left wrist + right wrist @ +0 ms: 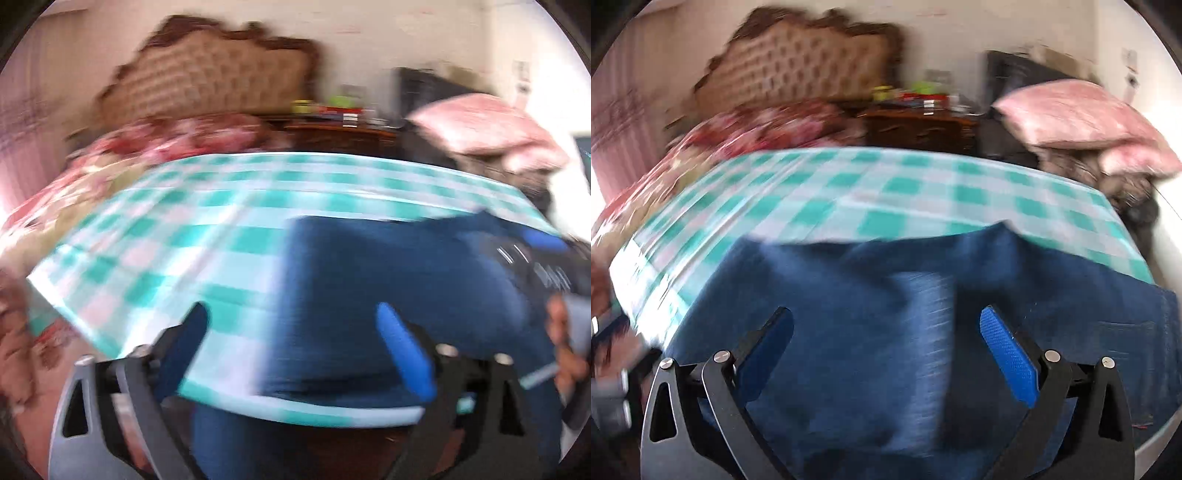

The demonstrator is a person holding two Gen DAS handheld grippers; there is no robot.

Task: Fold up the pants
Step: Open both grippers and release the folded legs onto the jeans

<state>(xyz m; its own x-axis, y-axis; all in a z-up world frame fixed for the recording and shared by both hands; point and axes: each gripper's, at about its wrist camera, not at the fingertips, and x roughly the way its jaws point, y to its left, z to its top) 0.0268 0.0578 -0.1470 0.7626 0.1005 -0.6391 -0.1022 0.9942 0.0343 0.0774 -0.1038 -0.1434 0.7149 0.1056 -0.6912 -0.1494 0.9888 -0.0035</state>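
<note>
Blurred views. Dark blue pants [871, 295] lie on a green checked tablecloth [849, 184], near its front edge. The right gripper [886, 347], jaws spread and empty, hangs directly over them. The left gripper [291, 343], also spread and empty, straddles their left edge, so the right looks nearer.

- Pants [871, 295]: dark blue denim.
- Surface [886, 184] under pants: teal, white & pale pink check cloth.
- Bedding [757, 129] behind surface: red/pink floral.
- Headboard [801, 70]: tan tufted, brown frame.
- Pillow [1078, 114] right of surface: pink.
</note>
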